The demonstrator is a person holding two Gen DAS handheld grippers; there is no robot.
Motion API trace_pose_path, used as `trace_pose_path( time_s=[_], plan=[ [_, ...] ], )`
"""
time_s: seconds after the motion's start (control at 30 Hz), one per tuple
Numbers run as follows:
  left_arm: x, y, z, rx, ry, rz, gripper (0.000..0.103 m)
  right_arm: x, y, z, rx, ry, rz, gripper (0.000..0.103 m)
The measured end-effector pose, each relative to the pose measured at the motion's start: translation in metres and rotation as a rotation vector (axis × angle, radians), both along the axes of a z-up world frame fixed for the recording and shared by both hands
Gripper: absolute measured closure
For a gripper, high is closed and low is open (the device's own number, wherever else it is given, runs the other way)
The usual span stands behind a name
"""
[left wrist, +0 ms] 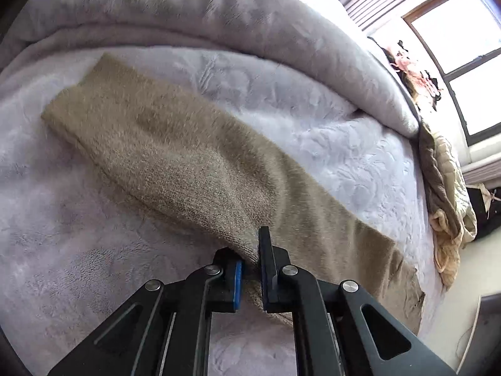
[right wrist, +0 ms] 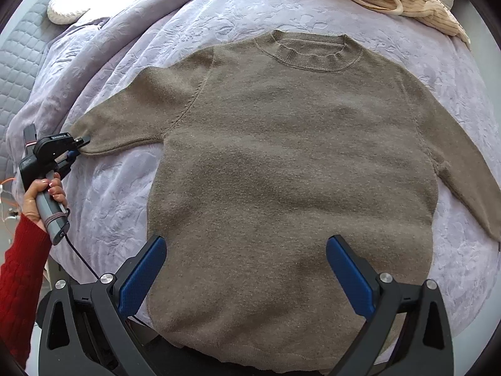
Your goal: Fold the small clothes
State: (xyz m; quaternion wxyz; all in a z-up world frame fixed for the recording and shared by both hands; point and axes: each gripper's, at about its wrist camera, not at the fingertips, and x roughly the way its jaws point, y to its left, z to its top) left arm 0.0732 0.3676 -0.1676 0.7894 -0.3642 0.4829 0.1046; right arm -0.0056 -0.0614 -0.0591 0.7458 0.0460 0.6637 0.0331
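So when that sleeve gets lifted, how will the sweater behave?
Probably floppy: the sleeve already puckers where the left gripper pinches it. The fuzzy knit sweater likely clings to the plush blanket, dragging rather than sliding.

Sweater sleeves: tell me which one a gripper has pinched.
The sleeve toward the quilted headboard side, clamped at its cuff by the left gripper; the opposite sleeve lies free.

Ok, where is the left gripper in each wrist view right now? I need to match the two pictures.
Left wrist view: left gripper at bottom centre, shut on the brown sweater sleeve edge.
Right wrist view: far left, mid-height, held by a hand, pinching the sleeve end of the sweater.
Shared landmark: the lilac embossed bedspread under the sweater.
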Motion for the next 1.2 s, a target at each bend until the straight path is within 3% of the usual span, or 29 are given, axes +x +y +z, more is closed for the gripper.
trace_pose_path(
  time_s=[0.2,0.37,0.47,0.57,0.7,0.73,0.8,0.83,0.87,1.03,1.2],
  plan=[
    [0.017,-0.087,0.085,0.142,-0.182,-0.217,0.093,0.0,-0.033,0.004,0.03,-0.023,-0.007,0.001],
    [0.031,-0.207,0.115,0.156,-0.253,-0.471,0.093,-0.01,-0.082,0.002,0.042,-0.029,-0.075,0.001],
    [0.038,-0.292,0.11,0.175,-0.247,-0.618,0.093,-0.018,-0.116,-0.004,0.038,-0.016,-0.128,0.001],
    [0.041,-0.361,0.088,0.2,-0.204,-0.719,0.093,-0.028,-0.15,-0.014,0.023,0.001,-0.184,0.001],
    [0.034,-0.416,0.041,0.311,-0.048,-0.839,0.092,-0.04,-0.185,-0.028,0.006,0.038,-0.252,0.001],
    [0.028,-0.422,0.032,0.345,-0.011,-0.857,0.092,-0.042,-0.192,-0.03,-0.001,0.045,-0.263,0.001],
    [0.019,-0.42,0.024,0.369,0.041,-0.864,0.064,-0.043,-0.198,-0.031,-0.013,0.046,-0.271,0.001],
    [0.012,-0.414,0.027,0.357,0.039,-0.851,0.038,-0.043,-0.199,-0.031,-0.02,0.044,-0.274,0.001],
    [0.004,-0.405,0.034,0.362,0.014,-0.828,0.03,-0.041,-0.2,-0.031,-0.028,0.04,-0.272,0.001],
    [-0.027,-0.343,0.07,0.435,-0.037,-0.746,0.03,-0.009,-0.176,-0.029,-0.098,-0.016,-0.154,0.001],
    [-0.024,-0.253,0.057,0.429,0.076,-0.611,0.03,0.049,-0.083,-0.026,-0.187,-0.175,0.199,0.002]
  ],
)
